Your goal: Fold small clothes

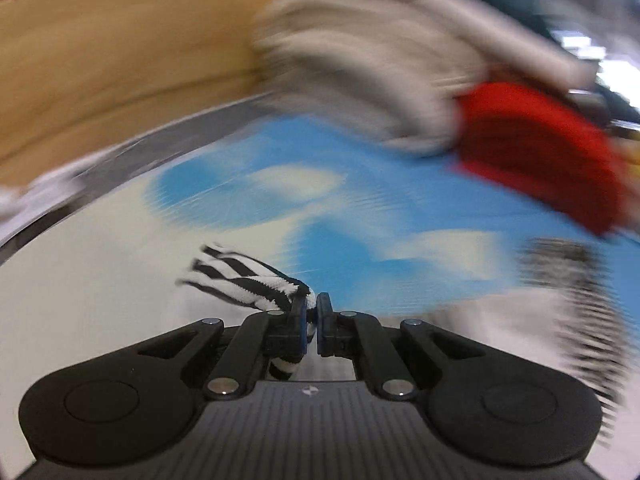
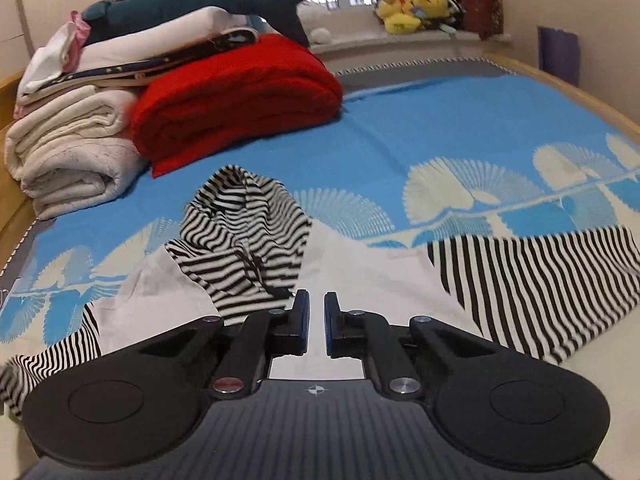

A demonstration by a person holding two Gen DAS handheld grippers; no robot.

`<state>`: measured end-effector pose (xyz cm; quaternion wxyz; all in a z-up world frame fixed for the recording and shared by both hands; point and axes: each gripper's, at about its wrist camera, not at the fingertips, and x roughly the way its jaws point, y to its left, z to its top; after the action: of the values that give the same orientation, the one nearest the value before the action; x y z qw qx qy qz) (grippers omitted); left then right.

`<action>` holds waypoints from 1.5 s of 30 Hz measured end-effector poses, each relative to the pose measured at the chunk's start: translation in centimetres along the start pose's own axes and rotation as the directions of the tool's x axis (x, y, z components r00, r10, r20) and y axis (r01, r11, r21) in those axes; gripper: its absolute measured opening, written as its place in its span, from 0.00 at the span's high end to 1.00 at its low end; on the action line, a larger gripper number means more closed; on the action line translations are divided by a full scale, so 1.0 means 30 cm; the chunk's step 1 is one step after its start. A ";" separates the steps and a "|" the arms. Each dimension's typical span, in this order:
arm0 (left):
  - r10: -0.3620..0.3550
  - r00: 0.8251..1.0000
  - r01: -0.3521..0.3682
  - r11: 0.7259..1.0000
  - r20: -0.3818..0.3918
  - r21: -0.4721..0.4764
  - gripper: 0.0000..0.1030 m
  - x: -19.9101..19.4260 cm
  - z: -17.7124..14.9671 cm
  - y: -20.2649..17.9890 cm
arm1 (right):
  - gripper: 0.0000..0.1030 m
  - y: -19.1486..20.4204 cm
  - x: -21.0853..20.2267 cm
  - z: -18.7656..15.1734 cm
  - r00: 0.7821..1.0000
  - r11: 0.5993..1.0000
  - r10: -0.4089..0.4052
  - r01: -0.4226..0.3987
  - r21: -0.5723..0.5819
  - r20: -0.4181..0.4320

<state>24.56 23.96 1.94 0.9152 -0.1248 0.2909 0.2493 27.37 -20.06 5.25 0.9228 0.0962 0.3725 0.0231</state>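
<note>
A small hooded top with a white body (image 2: 368,276) and black-and-white striped hood (image 2: 244,236) and sleeves lies flat on the blue and cream bedspread (image 2: 440,128). My left gripper (image 1: 312,316) is shut on a bunched piece of the striped fabric (image 1: 244,280), held above the bed; that view is blurred by motion. My right gripper (image 2: 317,320) hovers over the white body just below the hood, jaws nearly closed with a narrow gap and nothing between them. One striped sleeve (image 2: 532,284) spreads to the right.
A folded red blanket (image 2: 236,96) and a stack of cream and white folded bedding (image 2: 72,144) sit at the bed's back left, with a dark plush shark (image 2: 208,0) on top. Yellow plush toys (image 2: 412,8) line the windowsill. A wooden bed frame (image 2: 560,76) borders the right side.
</note>
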 end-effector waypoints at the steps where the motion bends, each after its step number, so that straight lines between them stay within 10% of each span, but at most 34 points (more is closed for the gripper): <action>1: -0.099 0.995 0.097 0.994 0.031 0.058 0.96 -0.047 -0.013 -0.084 | 0.93 -0.001 0.003 -0.007 1.000 1.000 -0.001 0.001 0.007 -0.005; 4: -0.436 0.900 0.428 0.873 -0.020 0.233 0.94 -0.164 -0.091 -0.336 | 0.92 -0.010 0.019 -0.032 0.999 0.999 -0.018 0.019 0.050 -0.033; 7: -0.666 0.719 0.693 0.708 -0.197 0.138 0.71 -0.184 -0.121 -0.448 | 0.92 -0.032 0.048 -0.059 0.996 0.993 -0.060 0.067 0.101 -0.065; 8: -0.664 0.723 0.689 0.713 -0.193 0.130 0.59 -0.189 -0.118 -0.459 | 0.92 -0.043 0.061 -0.066 0.994 0.990 -0.067 0.077 0.121 -0.081; 13: -0.426 0.883 0.447 0.891 -0.198 0.077 0.55 -0.078 -0.056 -0.401 | 0.85 -0.087 0.113 -0.067 0.991 0.969 -0.050 0.078 0.233 -0.125; 17: -0.276 0.933 0.290 0.957 -0.232 0.028 0.55 0.040 -0.020 -0.280 | 0.75 -0.098 0.187 -0.083 0.984 0.948 -0.014 0.070 0.310 -0.179; 29: -0.218 0.935 0.216 0.976 -0.279 -0.039 0.56 0.172 0.039 -0.206 | 0.74 -0.139 0.402 -0.158 0.940 0.803 0.094 0.124 0.583 -0.329; 40: -0.200 0.935 0.188 0.980 -0.293 -0.068 0.56 0.206 0.060 -0.167 | 0.74 -0.164 0.478 -0.155 0.952 0.797 0.060 0.135 0.589 -0.299; 45: -0.185 0.937 0.177 0.983 -0.295 -0.056 0.56 0.212 0.066 -0.152 | 0.97 -0.146 0.461 -0.117 0.972 0.828 0.089 0.050 0.558 -0.219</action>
<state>32.39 23.28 0.12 0.8778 -0.2004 0.4096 0.1465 34.80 -22.21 -7.52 0.8029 0.3625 0.4686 -0.0663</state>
